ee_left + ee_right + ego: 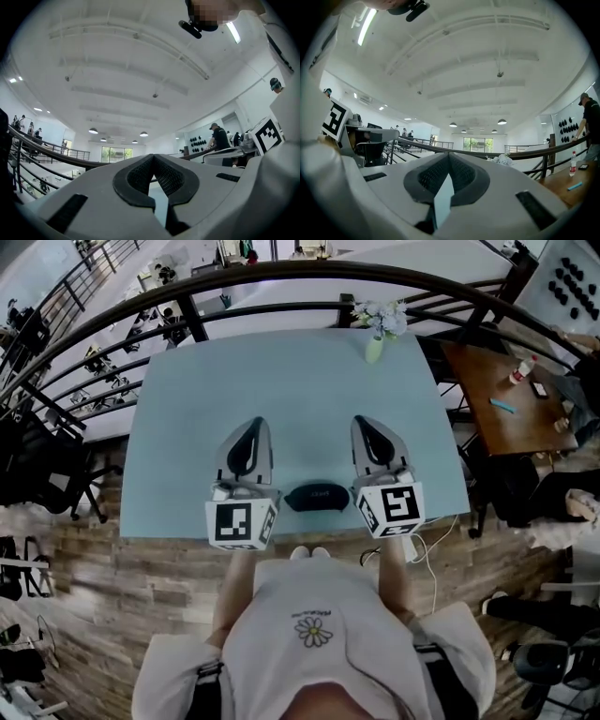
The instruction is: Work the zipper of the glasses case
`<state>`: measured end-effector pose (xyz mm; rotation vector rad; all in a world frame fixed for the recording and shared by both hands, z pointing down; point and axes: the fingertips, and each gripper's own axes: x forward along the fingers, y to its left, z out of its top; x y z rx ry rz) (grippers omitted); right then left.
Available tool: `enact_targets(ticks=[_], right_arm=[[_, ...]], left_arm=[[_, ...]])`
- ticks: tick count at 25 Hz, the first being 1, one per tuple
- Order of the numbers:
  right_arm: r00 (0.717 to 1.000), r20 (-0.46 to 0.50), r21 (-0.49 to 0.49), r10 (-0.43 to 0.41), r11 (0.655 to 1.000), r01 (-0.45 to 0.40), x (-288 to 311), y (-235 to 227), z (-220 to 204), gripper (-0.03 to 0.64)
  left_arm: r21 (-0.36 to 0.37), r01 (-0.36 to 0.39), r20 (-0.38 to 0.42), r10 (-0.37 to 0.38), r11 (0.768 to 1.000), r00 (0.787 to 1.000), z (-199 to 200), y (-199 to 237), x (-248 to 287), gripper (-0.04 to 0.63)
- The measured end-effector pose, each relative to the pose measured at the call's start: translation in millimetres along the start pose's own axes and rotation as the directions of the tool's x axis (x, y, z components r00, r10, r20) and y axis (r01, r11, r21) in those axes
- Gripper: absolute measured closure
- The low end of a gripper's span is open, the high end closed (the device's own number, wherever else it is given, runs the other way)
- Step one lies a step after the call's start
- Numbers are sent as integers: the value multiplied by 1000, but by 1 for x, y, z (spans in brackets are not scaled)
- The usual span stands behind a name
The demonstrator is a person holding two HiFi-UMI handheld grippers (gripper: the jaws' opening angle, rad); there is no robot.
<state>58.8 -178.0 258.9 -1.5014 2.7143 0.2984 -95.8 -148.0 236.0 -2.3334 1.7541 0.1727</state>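
The black glasses case (316, 496) lies closed near the front edge of the pale blue table (187, 427), between my two grippers. My left gripper (257, 422) rests to the left of the case and points away from me, with its fingertips together and nothing between them. To the right of the case my right gripper (362, 420) also points away, shut and empty. Neither gripper touches the case. Both gripper views look up over the shut jaws, left gripper (153, 155) and right gripper (448, 153), toward the ceiling, so the case is out of their sight.
A small green vase of pale flowers (378, 329) stands at the table's far edge. A dark curved railing (300, 273) runs behind the table. A brown table (506, 399) with small items stands to the right. People stand in the background.
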Motion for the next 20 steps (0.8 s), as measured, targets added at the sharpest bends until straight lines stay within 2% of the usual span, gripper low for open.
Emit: enact_targets(ticks=[5, 20], right_arm=[[1000, 18, -18, -4, 1000, 5, -1, 2, 8, 609], [999, -41, -75, -11, 997, 8, 4, 5, -9, 608]], left_arm=[[-9, -16, 27, 17, 1000, 1000, 9, 4, -4, 580], [-9, -11, -7, 11, 1000, 1000, -7, 7, 1, 580]])
